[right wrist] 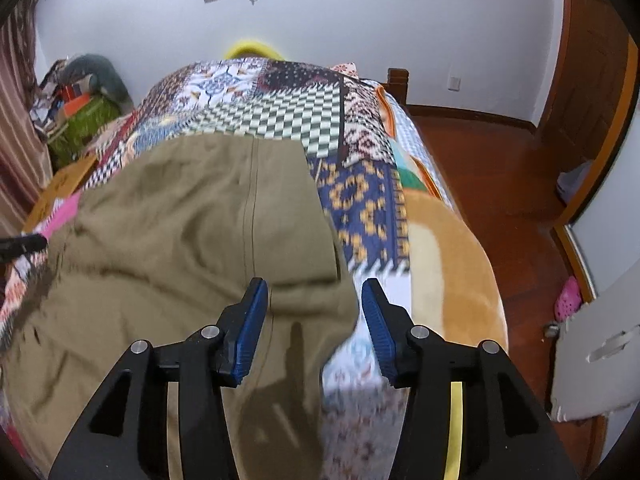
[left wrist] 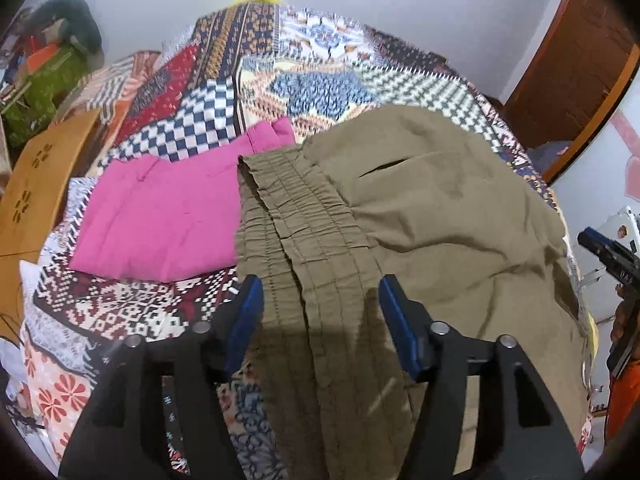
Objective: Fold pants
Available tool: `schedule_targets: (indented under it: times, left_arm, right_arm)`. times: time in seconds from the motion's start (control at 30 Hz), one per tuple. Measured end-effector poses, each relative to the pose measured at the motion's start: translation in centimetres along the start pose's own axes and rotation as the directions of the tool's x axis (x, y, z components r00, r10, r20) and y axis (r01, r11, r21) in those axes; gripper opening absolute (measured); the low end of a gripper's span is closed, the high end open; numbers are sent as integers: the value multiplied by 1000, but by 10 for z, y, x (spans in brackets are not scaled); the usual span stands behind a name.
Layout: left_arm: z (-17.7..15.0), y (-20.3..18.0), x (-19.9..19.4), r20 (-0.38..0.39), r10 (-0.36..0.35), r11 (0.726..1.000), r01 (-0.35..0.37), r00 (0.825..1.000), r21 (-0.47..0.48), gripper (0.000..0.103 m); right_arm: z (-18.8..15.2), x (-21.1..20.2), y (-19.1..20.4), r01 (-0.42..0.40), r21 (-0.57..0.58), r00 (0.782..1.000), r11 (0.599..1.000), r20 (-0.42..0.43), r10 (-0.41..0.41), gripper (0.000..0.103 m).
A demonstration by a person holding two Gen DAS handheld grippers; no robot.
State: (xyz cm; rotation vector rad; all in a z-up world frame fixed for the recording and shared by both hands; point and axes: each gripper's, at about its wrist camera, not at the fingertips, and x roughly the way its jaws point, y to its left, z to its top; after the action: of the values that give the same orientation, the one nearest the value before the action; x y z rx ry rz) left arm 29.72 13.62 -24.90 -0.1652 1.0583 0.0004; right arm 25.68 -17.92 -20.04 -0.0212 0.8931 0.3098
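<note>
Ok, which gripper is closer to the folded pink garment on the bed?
Left. The left gripper hangs open over the olive pants' waistband, right beside the pink garment. The right gripper is open over the pants' opposite edge, farther away.

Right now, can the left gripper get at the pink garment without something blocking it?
Probably yes. The pink garment lies flat and uncovered on the quilt, up and left of the open left gripper. Only the olive pants overlap its right edge; nothing else stands between them.
</note>
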Motion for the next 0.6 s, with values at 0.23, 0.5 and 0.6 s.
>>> schedule_targets:
  times: [0.23, 0.5, 0.6]
  left_arm:
    - [7, -9, 24, -15, 5, 1000, -4, 1000, 26, 65]
    - [13, -23, 32, 37, 99, 989, -102, 994, 108, 56]
    - [15, -30, 33, 58, 129, 981, -136, 990, 140, 50]
  right_arm:
    - [19, 55, -9, -63, 26, 995, 998, -75, 65, 46]
    - [17, 77, 4, -102, -36, 988, 994, -117, 97, 30]
    - [15, 75, 13, -23, -116, 996, 993, -94, 12, 12]
